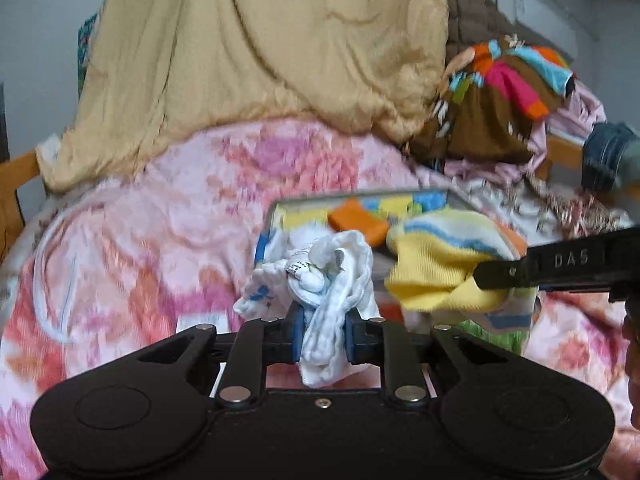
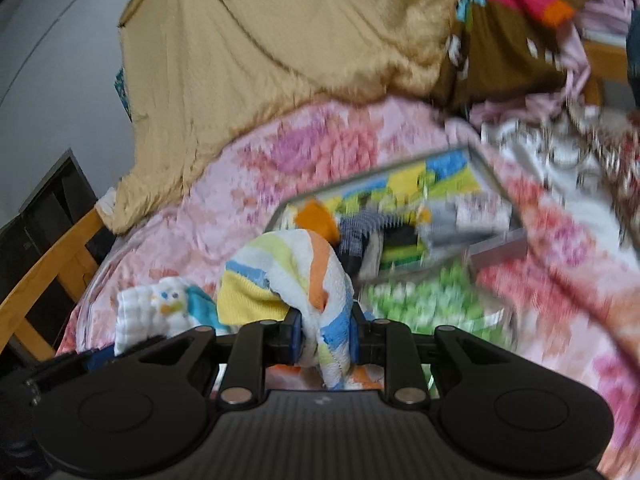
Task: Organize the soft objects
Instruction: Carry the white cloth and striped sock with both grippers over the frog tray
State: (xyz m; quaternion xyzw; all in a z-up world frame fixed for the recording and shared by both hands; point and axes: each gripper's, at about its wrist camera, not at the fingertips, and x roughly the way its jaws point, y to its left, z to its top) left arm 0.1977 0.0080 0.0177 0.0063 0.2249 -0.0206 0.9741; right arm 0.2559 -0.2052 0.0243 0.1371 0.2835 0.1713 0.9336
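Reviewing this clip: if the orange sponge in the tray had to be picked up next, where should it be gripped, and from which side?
Probably across its two long flat sides, coming from above and the near side. The orange sponge lies tilted on top of the other pieces in the tray, so its upper edges stand free. Both hands are busy now: the left gripper pinches a white cloth, the right gripper a striped cloth.

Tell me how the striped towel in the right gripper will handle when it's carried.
Likely floppy: the striped towel bunches and droops over both sides of the right gripper. Probably light, since a small pinch holds it. Its looped terry surface suggests it will not slip easily.
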